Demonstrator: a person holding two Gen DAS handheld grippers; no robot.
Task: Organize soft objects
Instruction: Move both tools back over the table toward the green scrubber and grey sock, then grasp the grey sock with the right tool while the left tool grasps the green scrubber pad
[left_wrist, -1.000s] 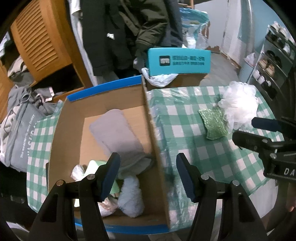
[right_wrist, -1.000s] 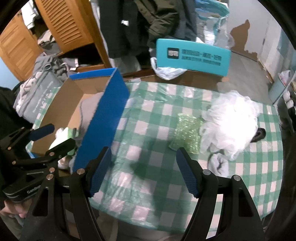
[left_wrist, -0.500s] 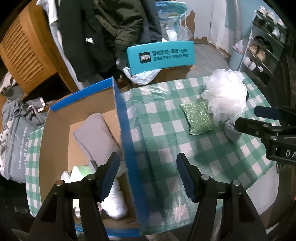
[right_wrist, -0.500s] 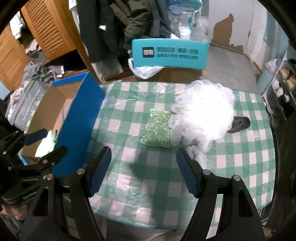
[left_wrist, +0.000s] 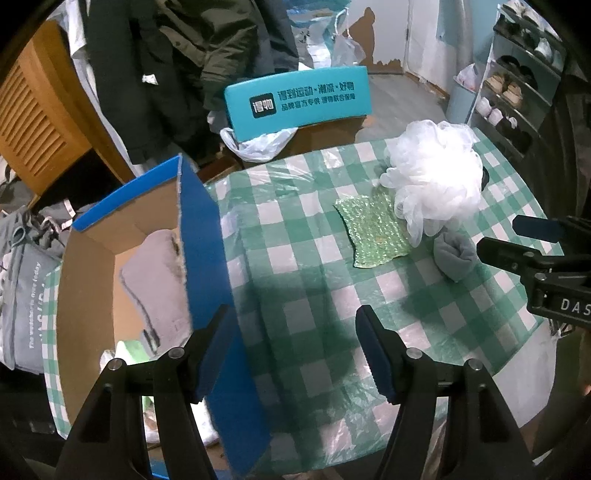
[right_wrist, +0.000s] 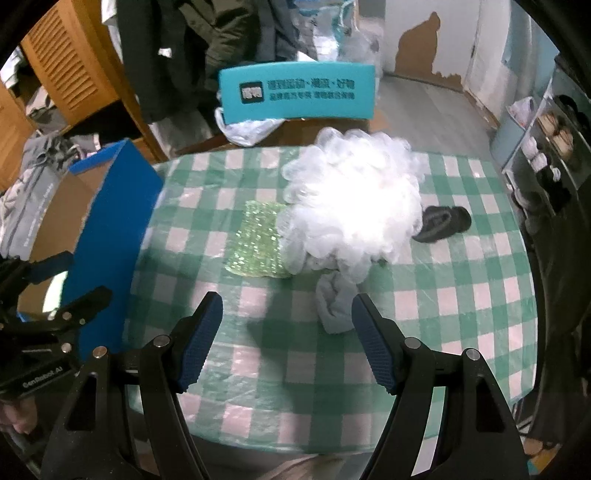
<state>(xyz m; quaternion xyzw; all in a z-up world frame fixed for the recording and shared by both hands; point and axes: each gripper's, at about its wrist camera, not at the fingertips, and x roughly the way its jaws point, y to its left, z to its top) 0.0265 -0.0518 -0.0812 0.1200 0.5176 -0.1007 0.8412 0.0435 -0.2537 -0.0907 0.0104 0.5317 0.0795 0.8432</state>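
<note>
left tool spread above cardboard box holding grey cloth.

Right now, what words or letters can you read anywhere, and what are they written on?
"DAS", cut off at the frame edge: white letters on the right gripper.
"GenRobot.AI": small white print on the left gripper.
"得物" logo plus a line of white Chinese characters: on the teal box; the smaller second line is too small to read surely.
White print on the grey bag: too blurred and curved to read.
</note>
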